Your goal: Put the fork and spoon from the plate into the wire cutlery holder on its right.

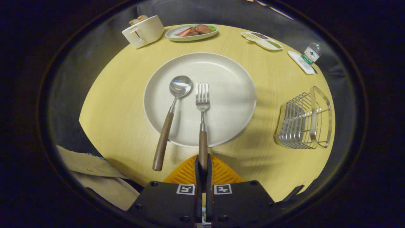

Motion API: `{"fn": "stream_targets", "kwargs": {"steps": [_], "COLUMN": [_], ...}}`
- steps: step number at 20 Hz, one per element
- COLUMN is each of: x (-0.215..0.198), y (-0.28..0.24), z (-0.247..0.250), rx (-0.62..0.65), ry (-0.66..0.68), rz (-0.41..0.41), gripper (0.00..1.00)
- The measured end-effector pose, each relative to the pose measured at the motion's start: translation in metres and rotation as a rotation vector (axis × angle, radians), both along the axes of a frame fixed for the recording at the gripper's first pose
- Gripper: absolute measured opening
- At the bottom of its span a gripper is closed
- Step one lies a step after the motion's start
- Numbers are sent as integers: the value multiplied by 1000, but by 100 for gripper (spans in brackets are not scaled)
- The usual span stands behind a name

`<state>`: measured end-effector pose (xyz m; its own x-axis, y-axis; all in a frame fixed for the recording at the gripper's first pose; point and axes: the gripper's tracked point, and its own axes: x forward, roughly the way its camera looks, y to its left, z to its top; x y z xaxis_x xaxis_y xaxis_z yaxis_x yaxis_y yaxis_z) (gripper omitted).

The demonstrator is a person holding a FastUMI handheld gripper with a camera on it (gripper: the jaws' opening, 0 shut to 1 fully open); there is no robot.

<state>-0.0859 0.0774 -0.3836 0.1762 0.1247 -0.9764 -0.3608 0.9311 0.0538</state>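
Note:
A white round plate (221,91) sits in the middle of the yellow table. On it lie a spoon (172,109) and a fork (202,117), both with brown wooden handles that reach over the plate's near rim. My gripper (202,164) is shut on the fork, its two fingers pressed on the end of the wooden handle. The fork's tines still rest on the plate. The spoon lies to the left of the fork, untouched. The wire cutlery holder (303,122) stands to the right of the plate near the table's edge.
Beyond the plate stand a white toaster (142,31), a dish of food (191,31), a divided snack tray (262,40) and a water bottle (311,53) on a coaster. A beige sleeve (95,175) shows to the left of the fingers.

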Motion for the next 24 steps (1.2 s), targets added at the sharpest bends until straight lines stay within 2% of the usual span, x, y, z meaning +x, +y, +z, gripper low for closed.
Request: {"fn": "stream_targets", "kwargs": {"steps": [11, 24], "x": [17, 28], "y": [-10, -99], "z": [50, 111], "rx": [32, -67], "ry": [-44, -93], "rz": [-20, -62], "gripper": [8, 8]}}
